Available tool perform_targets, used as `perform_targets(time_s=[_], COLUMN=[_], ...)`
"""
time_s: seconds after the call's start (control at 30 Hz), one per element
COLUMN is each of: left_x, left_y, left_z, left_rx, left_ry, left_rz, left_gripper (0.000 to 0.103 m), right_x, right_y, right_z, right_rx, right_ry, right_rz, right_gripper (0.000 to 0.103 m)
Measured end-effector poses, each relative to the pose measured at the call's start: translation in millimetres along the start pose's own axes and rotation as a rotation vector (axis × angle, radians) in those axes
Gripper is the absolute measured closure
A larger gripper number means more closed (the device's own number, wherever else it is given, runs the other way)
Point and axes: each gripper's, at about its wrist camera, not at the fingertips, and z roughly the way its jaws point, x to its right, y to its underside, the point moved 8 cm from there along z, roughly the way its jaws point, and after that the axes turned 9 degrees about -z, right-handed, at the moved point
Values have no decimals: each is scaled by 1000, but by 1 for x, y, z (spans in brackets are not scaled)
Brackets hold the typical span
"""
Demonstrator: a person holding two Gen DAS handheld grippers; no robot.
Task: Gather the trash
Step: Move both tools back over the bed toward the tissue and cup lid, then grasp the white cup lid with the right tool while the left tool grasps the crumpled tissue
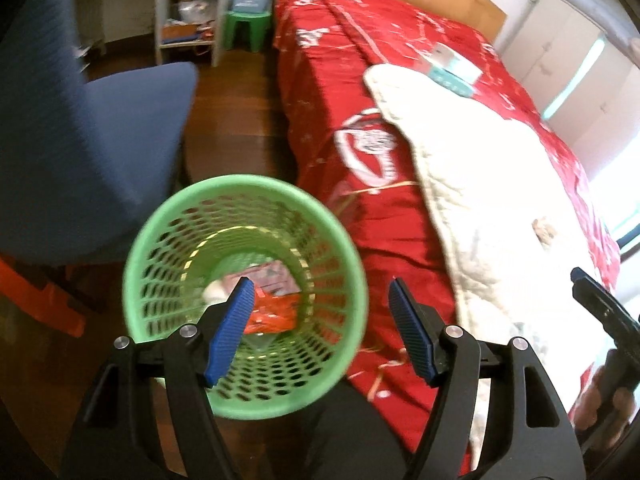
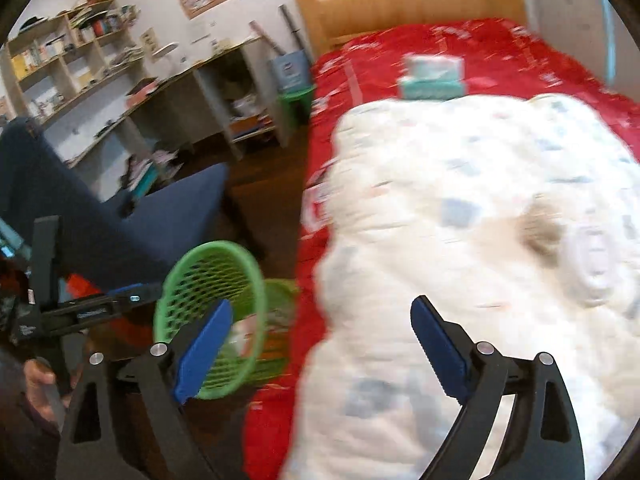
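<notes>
Both my claws gape wide and empty: left gripper [image 1: 320, 328] above the green basket [image 1: 168, 224] beside the bed [image 1: 320, 80]; right gripper [image 2: 324, 356] should approach the brownish scrap [image 2: 540, 228] on the quilt [image 2: 440, 184] slowly.

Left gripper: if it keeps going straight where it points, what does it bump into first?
Most likely the green basket. The left gripper is open and aimed at the basket's mouth and near rim, with wrappers at the bottom. Depth is hard to judge through the blur.
</notes>
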Motion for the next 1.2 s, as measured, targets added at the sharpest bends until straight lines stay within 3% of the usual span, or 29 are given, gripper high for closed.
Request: perform_targets(time_s=[0.27, 0.5, 0.87, 1.2], left_x=[71, 146, 260, 326], left_y=[-1, -1, 12, 16], left_z=[10, 23, 60, 95], left_rx=[-17, -38, -115, -157], left_ry=[64, 126, 216, 249], left_rz=[106, 212, 378, 460], left_gripper=[34, 33, 32, 28], right_x=[105, 181, 226, 244], right_y=[11, 25, 29, 28], right_z=[-34, -35, -6, 14], right_rx=[10, -48, -114, -132], right_ry=[217, 344, 389, 384], right_rz=[75, 124, 78, 79], right_gripper=[12, 12, 11, 10])
